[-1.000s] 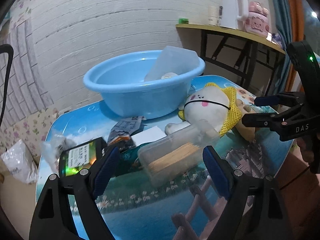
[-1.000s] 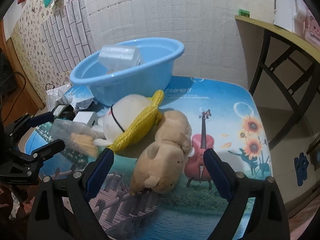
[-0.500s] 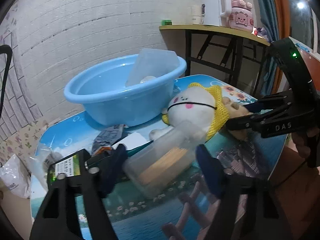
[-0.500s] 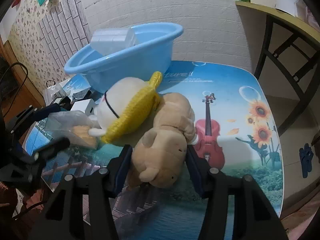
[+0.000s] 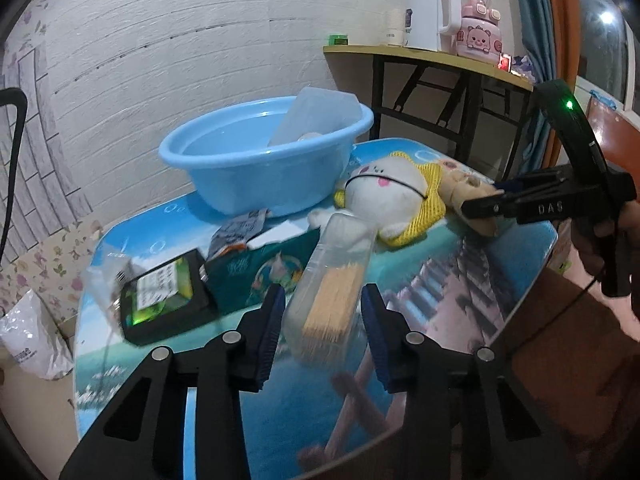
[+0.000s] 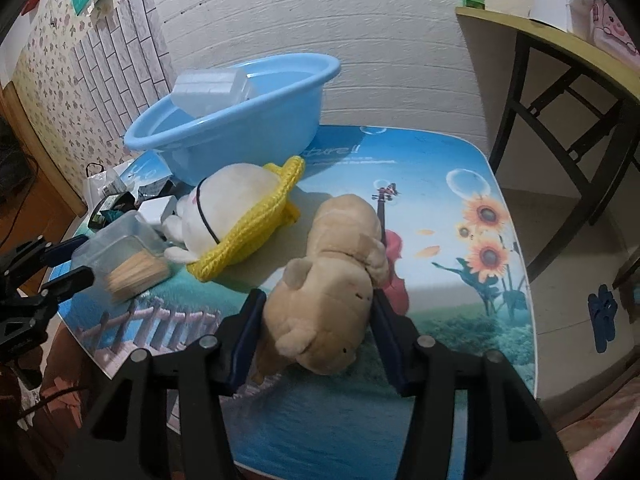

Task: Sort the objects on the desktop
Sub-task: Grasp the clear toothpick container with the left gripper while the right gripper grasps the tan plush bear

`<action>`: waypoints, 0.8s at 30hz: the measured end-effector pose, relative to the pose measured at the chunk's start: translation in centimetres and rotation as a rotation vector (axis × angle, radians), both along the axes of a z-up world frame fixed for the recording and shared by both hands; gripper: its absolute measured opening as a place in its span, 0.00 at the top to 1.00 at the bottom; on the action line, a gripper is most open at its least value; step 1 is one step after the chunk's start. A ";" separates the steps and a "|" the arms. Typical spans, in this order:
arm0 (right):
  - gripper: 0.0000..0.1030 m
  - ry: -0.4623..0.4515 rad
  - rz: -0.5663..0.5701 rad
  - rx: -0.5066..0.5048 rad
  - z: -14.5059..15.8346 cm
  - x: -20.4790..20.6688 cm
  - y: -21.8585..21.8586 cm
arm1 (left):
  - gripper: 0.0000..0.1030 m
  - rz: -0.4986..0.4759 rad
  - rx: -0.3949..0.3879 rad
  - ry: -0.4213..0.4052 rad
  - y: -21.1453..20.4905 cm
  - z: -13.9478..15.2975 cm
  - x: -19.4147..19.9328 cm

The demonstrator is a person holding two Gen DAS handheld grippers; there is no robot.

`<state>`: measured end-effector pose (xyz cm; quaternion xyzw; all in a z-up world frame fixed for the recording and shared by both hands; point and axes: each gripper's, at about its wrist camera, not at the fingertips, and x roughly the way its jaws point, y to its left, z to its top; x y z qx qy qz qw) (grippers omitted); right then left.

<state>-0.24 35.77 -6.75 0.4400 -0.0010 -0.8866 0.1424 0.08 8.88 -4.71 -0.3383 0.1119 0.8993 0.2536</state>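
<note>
Low centre of my left view, the left gripper [image 5: 322, 320] has its 2 pads against a clear toothpick box [image 5: 334, 280]. Low centre of my right view, the right gripper [image 6: 318, 320] pinches a tan plush [image 6: 334, 292] lying on the table [image 6: 460, 184]. The box looks slick and could twist out; the plush may sag free. Further back, the white plush [image 6: 236, 208] leans near the blue basin [image 5: 256, 160], whose contents I can't identify.

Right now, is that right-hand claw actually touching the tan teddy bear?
Touching. In the right wrist view the right gripper has both blue pads pressed into the tan plush bear, whose sides bulge around them with no gap showing.
</note>
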 end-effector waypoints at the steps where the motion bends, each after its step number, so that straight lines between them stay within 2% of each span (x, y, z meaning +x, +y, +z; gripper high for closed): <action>1: 0.50 0.000 0.002 0.004 0.0 0.0 0.1 | 0.63 0.005 -0.009 0.000 -0.3 0.1 0.3; 9: 0.46 0.004 -0.003 0.030 -0.3 0.2 -0.5 | 0.64 0.041 -0.018 -0.016 -0.9 -0.1 1.2; 11: 0.37 0.000 -0.014 0.042 -0.5 0.0 -0.8 | 0.64 0.048 -0.024 -0.018 -0.6 -0.3 1.1; 13: 0.34 -0.001 -0.016 0.045 -0.6 -0.1 -0.9 | 0.63 0.051 -0.035 -0.016 -0.1 -0.7 0.9; 24: 0.34 -0.004 -0.020 0.053 -1.3 -0.7 -2.0 | 0.61 0.077 -0.040 -0.074 1.3 -2.5 -1.1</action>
